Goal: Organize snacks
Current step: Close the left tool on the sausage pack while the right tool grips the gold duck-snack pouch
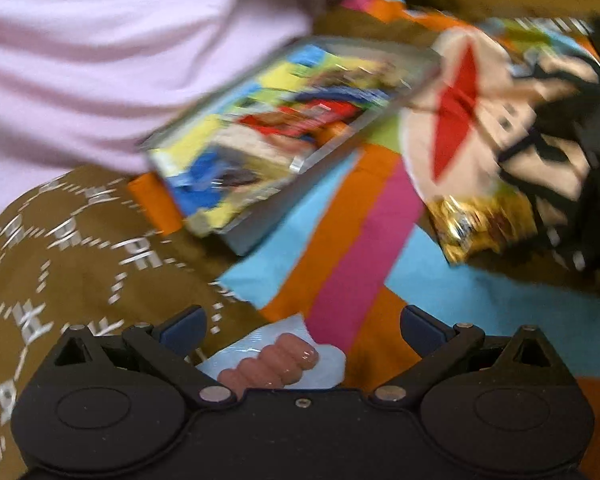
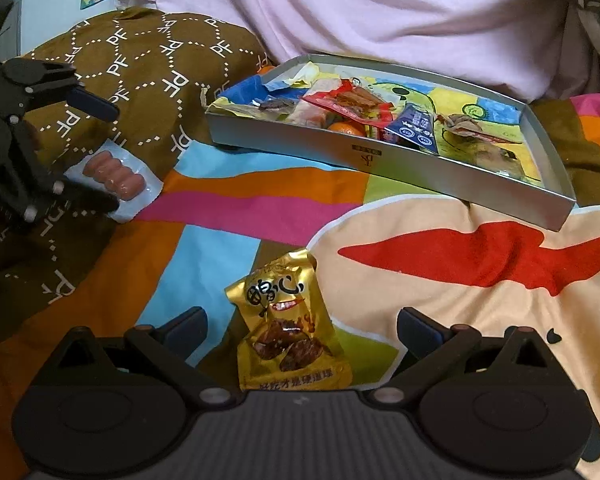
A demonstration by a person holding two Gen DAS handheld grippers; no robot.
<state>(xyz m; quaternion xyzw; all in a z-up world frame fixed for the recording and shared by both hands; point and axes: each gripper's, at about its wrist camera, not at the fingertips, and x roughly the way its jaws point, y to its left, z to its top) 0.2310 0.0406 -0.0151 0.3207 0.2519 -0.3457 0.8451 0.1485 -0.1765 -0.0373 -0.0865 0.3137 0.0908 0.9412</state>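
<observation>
Sausage packet (image 1: 278,364), clear wrap with small pink links, lies nearest the left wrist lens, between the spread fingers of the left gripper (image 1: 300,326); jaws wide apart, gripping nothing. From the right wrist view the same left gripper (image 2: 100,152) brackets the sausage packet (image 2: 116,178), one finger above and one below it; contact cannot be told. Packet rests where the brown patterned fabric (image 2: 140,80) meets the striped bedspread (image 2: 228,204).

Right gripper (image 2: 300,326): jaws also wide apart, empty. Gold snack pouch (image 2: 290,332) lies flat on the bedspread between its fingers, near the base, untouched.

Farther out, a shallow grey box (image 2: 380,156) sits on the bedspread beside the pink fabric (image 2: 380,8). Inside it: mixed wrapped snacks, among them a red packet (image 2: 352,106) and a blue packet (image 2: 414,126), heaped toward its left half.

Left wrist view is motion-blurred; grey box (image 1: 284,128) and gold snack pouch (image 1: 472,224) recognisable, details not.
</observation>
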